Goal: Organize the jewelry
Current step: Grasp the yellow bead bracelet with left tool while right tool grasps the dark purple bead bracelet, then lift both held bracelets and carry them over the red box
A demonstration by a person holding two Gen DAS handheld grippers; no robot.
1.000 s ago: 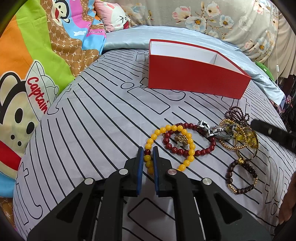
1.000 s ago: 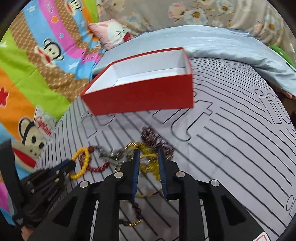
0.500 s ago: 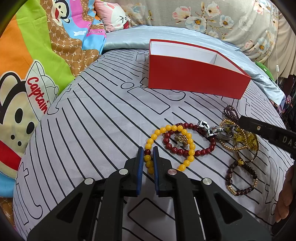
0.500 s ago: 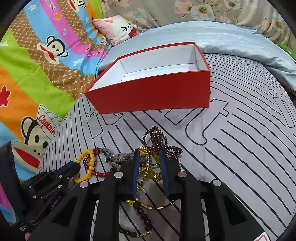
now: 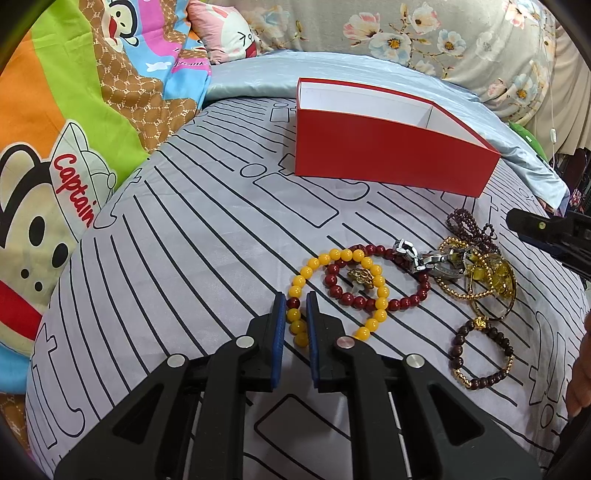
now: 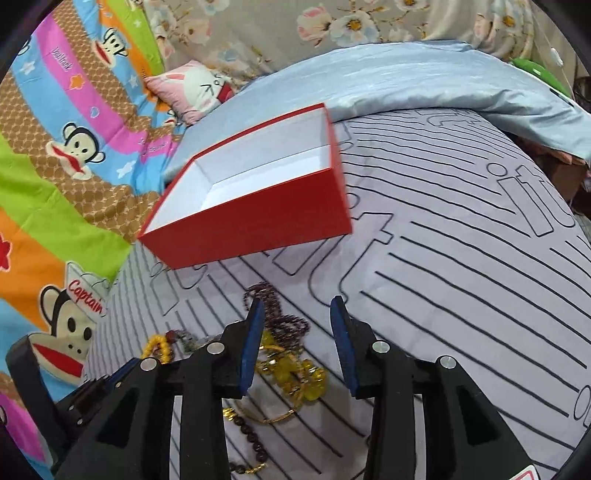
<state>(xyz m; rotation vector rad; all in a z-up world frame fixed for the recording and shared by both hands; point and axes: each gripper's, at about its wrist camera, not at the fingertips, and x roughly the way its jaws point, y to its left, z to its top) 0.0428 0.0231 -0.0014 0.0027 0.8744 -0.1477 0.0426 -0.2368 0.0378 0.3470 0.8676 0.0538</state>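
Note:
An empty red box with a white inside stands on the grey striped bedsheet; it also shows in the right wrist view. My left gripper is shut on a yellow bead bracelet, which still lies on the sheet over a dark red bead bracelet. To its right lie a silver chain bracelet, a tangle of gold and yellow pieces, a purple bead strand and a brown bead bracelet. My right gripper is open above the yellow pieces and purple strand.
A colourful cartoon blanket covers the left side. A light blue quilt and a floral cushion lie behind the box. A pink pillow sits at the back left. The sheet falls away at the right edge.
My right gripper has opened wide and shifted right and back over the gold and purple pile. My left gripper stays shut on the yellow bracelet in the same place.

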